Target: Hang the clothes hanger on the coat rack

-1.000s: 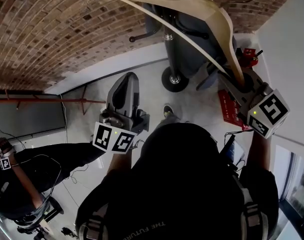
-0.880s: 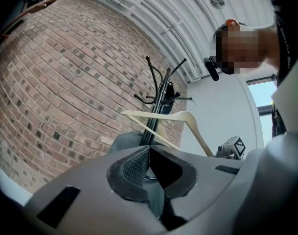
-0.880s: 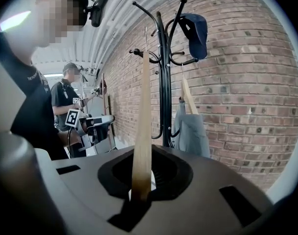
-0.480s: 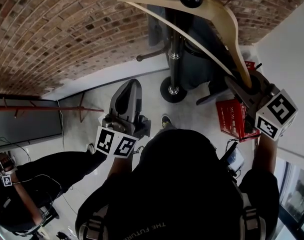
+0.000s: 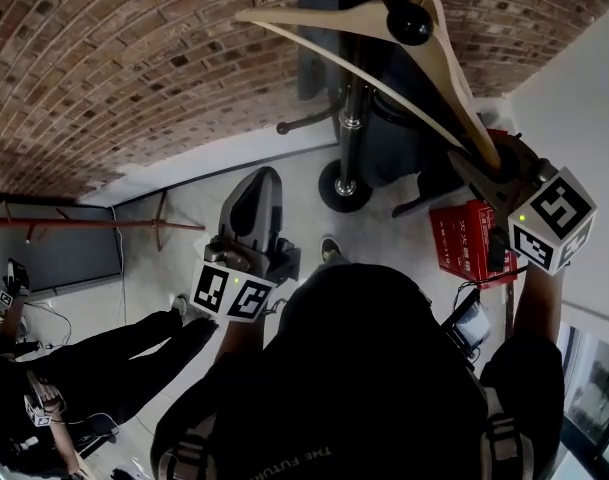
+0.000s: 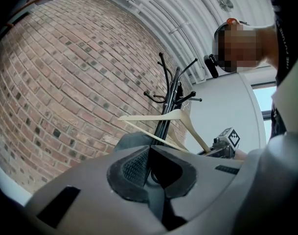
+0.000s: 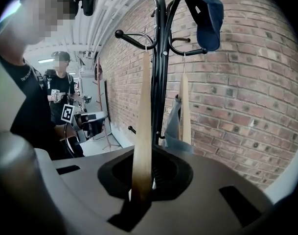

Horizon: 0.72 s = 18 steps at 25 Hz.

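My right gripper (image 5: 489,166) is shut on the lower end of a pale wooden clothes hanger (image 5: 404,53), holding it up against the black coat rack (image 5: 350,108). In the right gripper view the hanger (image 7: 143,131) rises from the jaws and its wire hook (image 7: 145,35) sits at a knobbed rack arm (image 7: 134,36); whether it rests on the arm I cannot tell. My left gripper (image 5: 256,183) is held low at the left, jaws shut with nothing between them, away from the rack. From the left gripper view the hanger (image 6: 175,117) crosses in front of the rack (image 6: 169,89).
A second wooden hanger (image 7: 186,106) with grey cloth hangs on the rack, and a blue cap (image 7: 208,18) sits on an upper hook. A red box (image 5: 466,243) lies by the rack's round base (image 5: 342,188). Brick wall behind; a person in black (image 5: 94,363) at lower left.
My right gripper has carried the hanger up and in toward the rack; a rack knob now overlaps the hanger's neck. The left gripper has barely moved. The person at lower left has shifted.
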Tool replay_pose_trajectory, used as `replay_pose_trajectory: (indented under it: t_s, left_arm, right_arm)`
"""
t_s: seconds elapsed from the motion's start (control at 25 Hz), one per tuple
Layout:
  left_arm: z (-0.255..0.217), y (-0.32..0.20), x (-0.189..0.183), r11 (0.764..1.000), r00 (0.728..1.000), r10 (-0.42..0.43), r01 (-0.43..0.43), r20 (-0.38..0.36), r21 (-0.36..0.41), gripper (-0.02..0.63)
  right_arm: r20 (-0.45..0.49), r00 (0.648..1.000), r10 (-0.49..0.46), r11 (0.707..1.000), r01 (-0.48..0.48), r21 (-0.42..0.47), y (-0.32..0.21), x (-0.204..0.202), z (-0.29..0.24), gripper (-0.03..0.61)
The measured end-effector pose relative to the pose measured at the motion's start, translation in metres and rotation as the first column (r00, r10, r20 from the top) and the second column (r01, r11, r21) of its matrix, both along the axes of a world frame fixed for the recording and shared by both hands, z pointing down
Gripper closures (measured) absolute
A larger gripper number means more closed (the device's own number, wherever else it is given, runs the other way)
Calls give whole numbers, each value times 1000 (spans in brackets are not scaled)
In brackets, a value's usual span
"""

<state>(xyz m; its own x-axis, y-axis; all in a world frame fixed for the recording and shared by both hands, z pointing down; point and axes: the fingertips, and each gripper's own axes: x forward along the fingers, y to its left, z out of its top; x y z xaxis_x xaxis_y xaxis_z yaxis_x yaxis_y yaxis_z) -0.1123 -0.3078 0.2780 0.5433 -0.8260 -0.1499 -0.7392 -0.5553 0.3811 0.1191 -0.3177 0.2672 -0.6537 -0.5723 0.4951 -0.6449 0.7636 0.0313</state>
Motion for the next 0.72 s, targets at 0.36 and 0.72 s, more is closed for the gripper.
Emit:
replay_pose_trajectory:
  t_s: [0.36, 0.72]
  left_arm:
    - [0, -4, -8, 1000, 1000, -4, 4, -10, -1, 594]
    - [2, -6, -10, 1000, 1000, 0, 0, -15, -2, 594]
  right_arm:
    - [-68, 998, -3, 1000, 2, -11, -7, -7, 5, 534]
    - [-83, 996, -9, 1000, 6, -31, -8, -10, 12, 534]
